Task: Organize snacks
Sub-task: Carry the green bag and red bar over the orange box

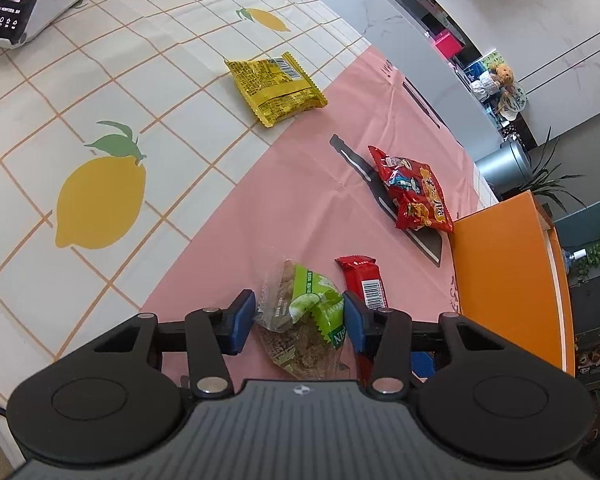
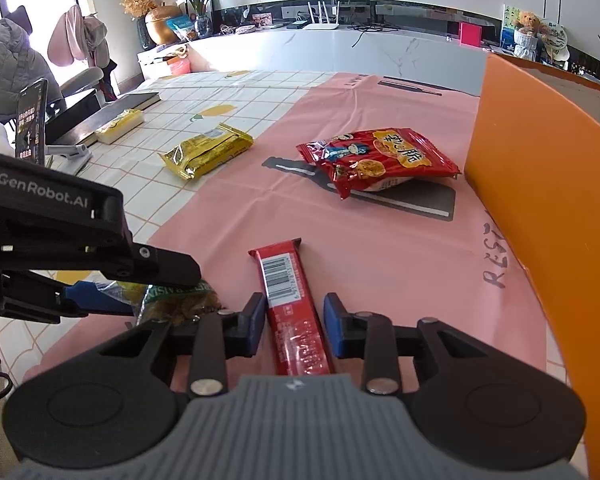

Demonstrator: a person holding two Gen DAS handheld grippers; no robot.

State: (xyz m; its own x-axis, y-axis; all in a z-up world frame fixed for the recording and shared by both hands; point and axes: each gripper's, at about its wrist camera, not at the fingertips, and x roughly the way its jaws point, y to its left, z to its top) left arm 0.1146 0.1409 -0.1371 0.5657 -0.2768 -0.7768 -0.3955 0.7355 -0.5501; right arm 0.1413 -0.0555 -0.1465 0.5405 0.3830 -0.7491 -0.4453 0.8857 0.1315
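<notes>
In the left view the left claw (image 1: 298,318) pinches the raisin bag (image 1: 306,322) on the table (image 1: 220,216), and in the right view the right claw (image 2: 294,326) straddles the red bar (image 2: 294,312), pads near but apparently not pressing; the yellow pack (image 2: 206,150) and chips (image 2: 374,160) lie unsorted beside the orange box (image 2: 540,184).

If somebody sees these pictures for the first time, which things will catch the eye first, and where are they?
Two grippers work side by side on the pink cloth: the left gripper is closed around a green raisin packet, and the right gripper straddles a long red bar. Beyond them lie a red crisp bag beside the tall orange box, and a yellow packet on the lemon-print cloth.
</notes>
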